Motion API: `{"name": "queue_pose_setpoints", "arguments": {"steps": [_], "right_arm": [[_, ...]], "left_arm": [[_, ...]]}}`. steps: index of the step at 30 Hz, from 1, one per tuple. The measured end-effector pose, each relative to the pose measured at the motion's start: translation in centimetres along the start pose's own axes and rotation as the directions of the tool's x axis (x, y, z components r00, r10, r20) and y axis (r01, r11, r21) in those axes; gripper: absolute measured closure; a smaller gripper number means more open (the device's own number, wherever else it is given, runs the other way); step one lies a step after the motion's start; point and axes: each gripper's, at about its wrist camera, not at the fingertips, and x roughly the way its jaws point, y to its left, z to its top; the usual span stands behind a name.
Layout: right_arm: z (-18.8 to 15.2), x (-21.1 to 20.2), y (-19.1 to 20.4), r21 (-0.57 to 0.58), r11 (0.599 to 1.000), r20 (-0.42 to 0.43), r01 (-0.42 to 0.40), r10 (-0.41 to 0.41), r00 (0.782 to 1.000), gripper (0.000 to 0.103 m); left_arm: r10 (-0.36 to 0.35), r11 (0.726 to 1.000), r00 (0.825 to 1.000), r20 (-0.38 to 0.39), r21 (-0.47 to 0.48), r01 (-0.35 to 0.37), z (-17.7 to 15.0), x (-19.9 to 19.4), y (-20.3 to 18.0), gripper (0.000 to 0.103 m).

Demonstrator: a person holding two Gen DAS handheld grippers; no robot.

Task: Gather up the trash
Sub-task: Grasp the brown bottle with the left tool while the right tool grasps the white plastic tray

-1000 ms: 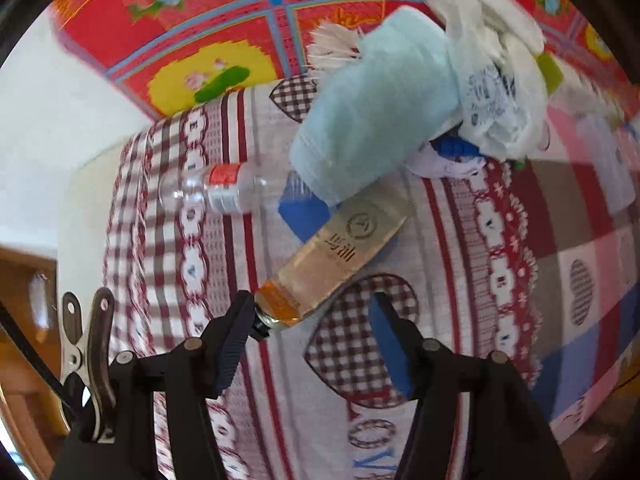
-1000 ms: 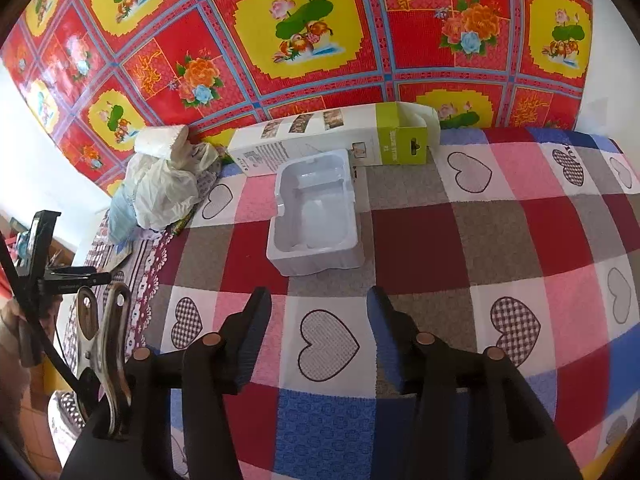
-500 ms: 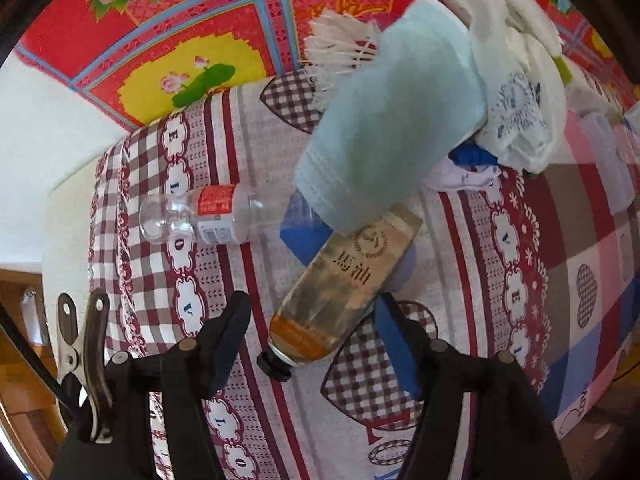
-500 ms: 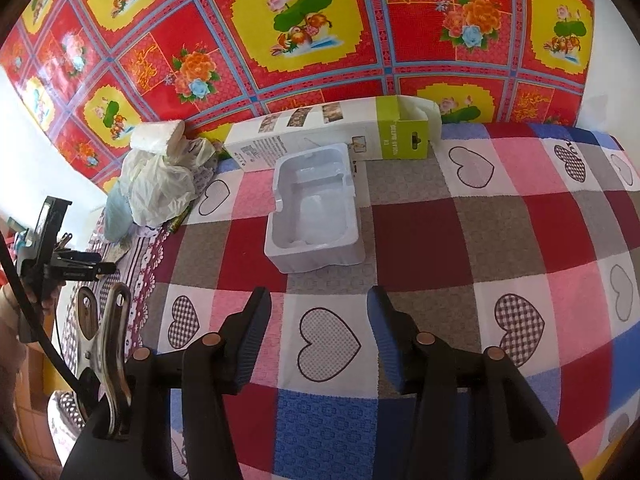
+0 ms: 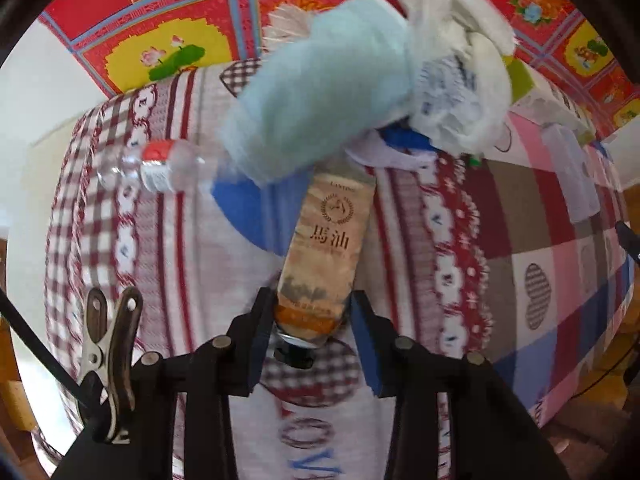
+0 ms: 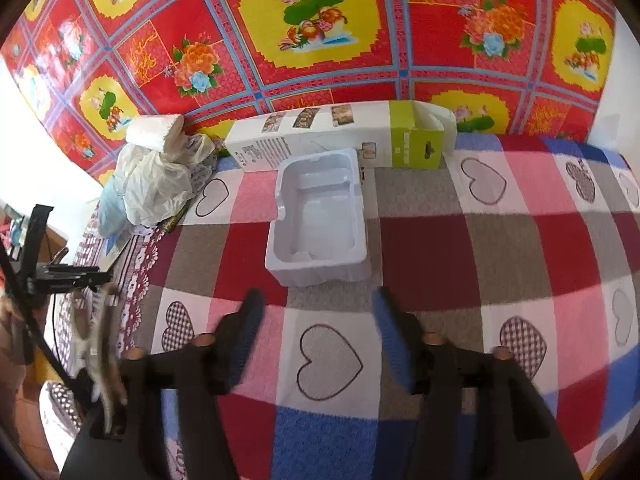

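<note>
Left claw [image 5: 310, 326]: its jaws have just been closing and now clamp the cap end of the tube, one blue pad on each side of the orange band near the black cap.
Tube [image 5: 326, 256]: a tan and gold squeeze tube with printed characters, lying lengthwise away from the claw toward the back of the bed; its far flat end reaches under the towel.
Towel [image 5: 316, 100]: pale blue, rolled, lying slantwise across the back part of the bed, over the tube's far end and over one end of the bottle.
Bottle [image 5: 160, 164]: clear plastic with a red and white label, on its side near the left edge of the bed, well apart from the claw.
Plastic bag [image 5: 456, 68]: crumpled, whitish, piled against the towel at the back edge by the wall.
Bed cover [image 5: 520, 240]: checked cloth with hearts, carrying all of these.
Right claw [image 6: 316, 312]: its jaws have just been opening and now stand wide apart with nothing between them, hanging over a heart square near the front edge.
Tray [image 6: 318, 218]: white moulded plastic, empty, on the cover just beyond the right claw and not touched by it.
Carton [image 6: 340, 136]: long white box with a green end, lying along the back edge against the red flowered wall sheet [image 6: 312, 24], touching the tray's far end.
Paper roll [image 6: 154, 132]: white, on top of the bag pile at the back left corner.
</note>
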Motion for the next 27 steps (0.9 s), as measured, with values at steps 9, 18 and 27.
{"name": "queue_pose_setpoints", "arguments": {"steps": [9, 18, 27], "right_arm": [[2.9, 3.3, 0.8, -0.041, 0.997, -0.052, 0.058, -0.06, 0.997, 0.024], [4.8, 6.9, 1.9, -0.076, 0.993, -0.113, 0.085, -0.093, 0.989, 0.024], [5.4, 10.3, 2.9, -0.115, 0.984, -0.158, 0.139, -0.156, 0.975, 0.023]], "left_arm": [[0.011, 0.997, 0.998, 0.056, -0.071, -0.007, -2.0, -0.1, -4.8, 0.063], [0.024, 0.993, 0.996, 0.082, -0.119, -0.015, -3.6, -0.5, -7.1, 0.063], [0.023, 0.991, 0.996, 0.091, -0.13, -0.011, -5.3, 0.2, -6.7, 0.062]]}}
